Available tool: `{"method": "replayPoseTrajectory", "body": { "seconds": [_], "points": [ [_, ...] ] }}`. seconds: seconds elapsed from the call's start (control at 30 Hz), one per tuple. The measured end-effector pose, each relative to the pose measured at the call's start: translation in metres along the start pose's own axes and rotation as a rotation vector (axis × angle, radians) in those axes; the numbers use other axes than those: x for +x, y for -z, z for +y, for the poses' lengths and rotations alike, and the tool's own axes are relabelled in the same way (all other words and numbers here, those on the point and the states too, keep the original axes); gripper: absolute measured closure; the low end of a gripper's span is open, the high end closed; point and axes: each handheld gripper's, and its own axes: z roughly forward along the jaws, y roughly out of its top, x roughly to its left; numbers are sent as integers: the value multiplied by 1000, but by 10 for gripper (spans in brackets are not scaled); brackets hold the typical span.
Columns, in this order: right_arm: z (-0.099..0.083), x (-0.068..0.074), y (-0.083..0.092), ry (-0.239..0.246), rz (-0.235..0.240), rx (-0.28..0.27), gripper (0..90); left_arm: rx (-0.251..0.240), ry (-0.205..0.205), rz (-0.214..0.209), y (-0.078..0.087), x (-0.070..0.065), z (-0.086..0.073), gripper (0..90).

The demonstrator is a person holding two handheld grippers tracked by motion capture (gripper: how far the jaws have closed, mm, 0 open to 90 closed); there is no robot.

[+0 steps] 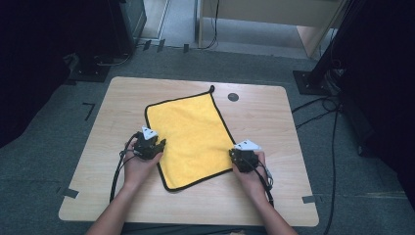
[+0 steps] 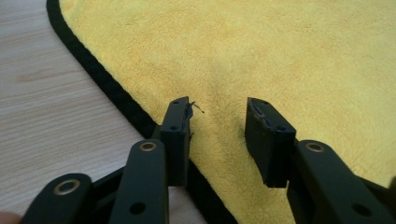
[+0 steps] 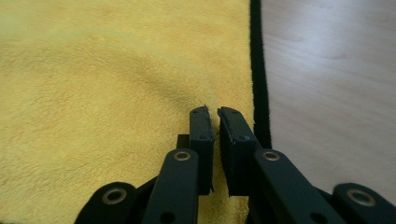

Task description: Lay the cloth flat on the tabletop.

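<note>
A yellow cloth with a black hem lies flat on the wooden table, turned at a slant. My left gripper rests on the cloth's left edge. In the left gripper view its jaws stand apart over the yellow cloth just inside the hem, with a low ridge of fabric between them and no pad pressing on it. My right gripper is at the cloth's right edge. In the right gripper view its jaws are nearly together, pinching a fold of the cloth beside the hem.
A small black loop sticks out of the cloth's far corner, and a dark round spot marks the table beside it. Bare wood surrounds the cloth. Cables and stand bases lie on the grey floor around the table.
</note>
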Motion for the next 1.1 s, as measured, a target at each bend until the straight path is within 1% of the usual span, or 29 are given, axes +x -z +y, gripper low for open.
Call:
{"method": "replayPoseTrajectory", "body": {
  "seconds": [0.03, 0.1, 0.13, 0.17, 0.2, 0.23, 0.27, 0.3, 0.33, 0.37, 0.4, 0.43, 0.47, 0.5, 0.57, 0.6, 0.63, 0.67, 0.7, 0.73, 0.77, 0.8, 0.83, 0.87, 0.9, 0.97, 1.0, 1.03, 1.1],
  "points": [
    [1, -5, -2, 15, -32, -1, 851, 1, -10, -8, 1, -2, 0, 639],
    [4, -18, -8, -17, -36, -9, 853, -2, -24, -35, 2, -9, -2, 638],
    [7, -25, -11, -18, -58, -5, 850, -1, -38, -59, 2, -13, -2, 637],
    [8, -30, -14, -38, -81, -11, 842, -1, -52, -85, 3, -17, -3, 637],
    [10, -41, -20, -54, -128, -27, 778, 1, -70, -108, 3, -20, -3, 633],
    [10, -41, -20, -54, -128, -27, 778, 2, -89, -133, 4, -23, -3, 633],
    [11, -46, -23, -62, -151, -37, 733, 1, -108, -143, 4, -25, -4, 627],
    [11, -52, -24, -123, -156, -52, 652, 1, -112, -144, 4, -25, -3, 613],
    [11, -52, -24, -123, -156, -52, 652, -3, -98, -151, 4, -22, -2, 613],
    [11, -52, -22, -142, -159, -57, 622, -13, -69, -148, 3, -18, 0, 596],
    [10, -50, -18, -137, -170, -62, 599, -31, -43, -118, 3, -13, 2, 567],
    [11, -42, -7, -124, -170, -99, 576, -49, -15, -76, 3, -6, 4, 541],
    [11, -42, -7, -124, -170, -99, 576, -63, 30, -45, 1, 2, 6, 541],
    [12, -38, -1, -132, -147, -111, 558, -71, 67, -12, 0, 10, 9, 529],
    [14, -26, 9, -157, -79, -109, 520, -95, 103, 57, -5, 21, 13, 506],
    [13, -20, 12, -151, -54, -86, 498, -95, 103, 78, -8, 25, 15, 492],
    [8, -9, 15, -149, -15, -48, 484, -79, 93, 90, -16, 28, 19, 484],
    [8, -9, 15, -149, -15, -48, 484, -79, 93, 90, -16, 28, 19, 481],
    [1, -2, 13, -129, -8, -9, 477, -60, 71, 88, -20, 27, 21, 482],
    [1, -2, 13, -129, -8, -9, 477, -37, 47, 89, -23, 25, 23, 482],
    [-2, -1, 10, -123, -10, 6, 475, -23, 21, 84, -26, 23, 25, 485],
    [-5, -1, 7, -116, -13, 22, 467, -14, 0, 70, -28, 19, 26, 492],
    [-6, -2, 5, -122, -13, 12, 472, 2, -18, 63, -30, 16, 27, 503],
    [-5, -4, 5, -129, -12, 10, 477, -1, -30, 69, -30, 14, 27, 519],
    [-4, -5, 4, -130, -13, 16, 484, 1, -37, 69, -30, 13, 27, 529],
    [-1, -10, -1, -112, -20, 15, 487, 1, -20, 43, -29, 16, 26, 571],
    [0, -13, -3, -122, -23, 11, 501, 1, -20, 43, -29, 16, 26, 588],
    [0, -13, -3, -122, -23, 11, 501, 2, -28, 39, -27, 15, 25, 588],
    [2, -18, -6, -134, -37, -1, 517, -1, -55, 56, -23, 12, 21, 623]
  ]
}}
